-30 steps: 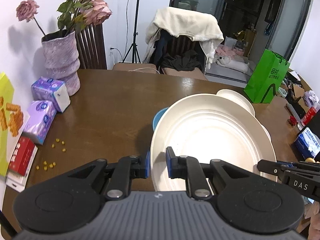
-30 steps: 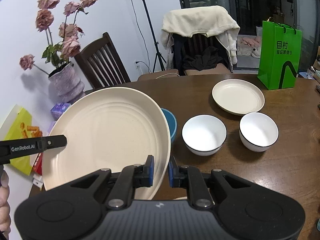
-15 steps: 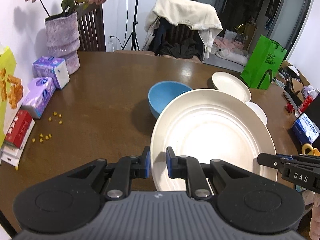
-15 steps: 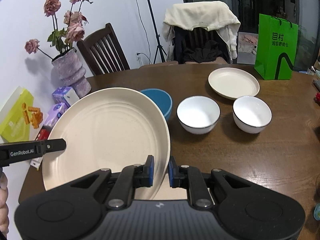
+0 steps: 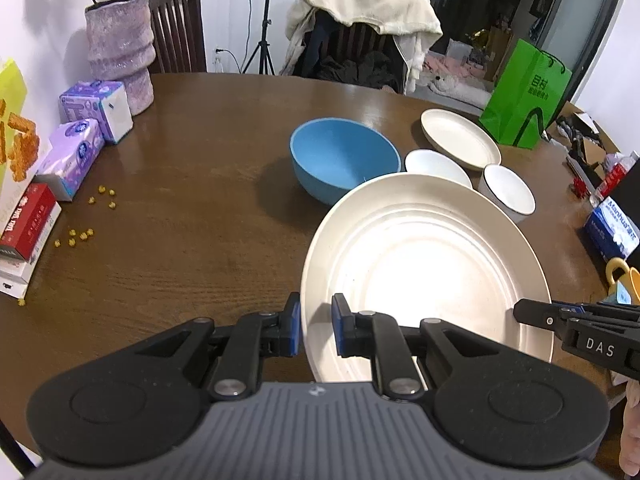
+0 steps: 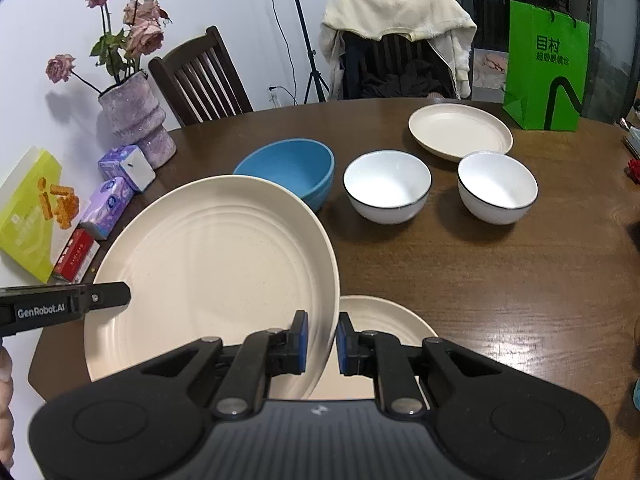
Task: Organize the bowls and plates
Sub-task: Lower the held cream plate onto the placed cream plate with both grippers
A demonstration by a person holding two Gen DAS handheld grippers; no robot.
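A large cream plate [image 5: 424, 264] [image 6: 208, 272] hangs above the brown table, held from both sides. My left gripper [image 5: 316, 330] is shut on its left rim, and my right gripper [image 6: 322, 340] is shut on its right rim. Below the right side lies another cream plate [image 6: 384, 332] on the table, partly hidden. Beyond stand a blue bowl [image 5: 344, 158] [image 6: 292, 170], two white bowls [image 6: 386, 192] [image 6: 496, 188] and a smaller cream plate [image 5: 460, 138] [image 6: 460, 130].
Tissue packs [image 5: 96, 116], a red box [image 5: 28, 220], scattered yellow bits [image 5: 80, 234] and a purple vase [image 5: 120, 52] line the left edge. A green bag [image 6: 546, 68] stands at the back right. Chairs [image 6: 200, 80] ring the far side. A blue box [image 5: 612, 232] sits right.
Both grippers have carried the large plate back towards me and lower. The blue bowl, white bowls and the plate underneath have come into view.
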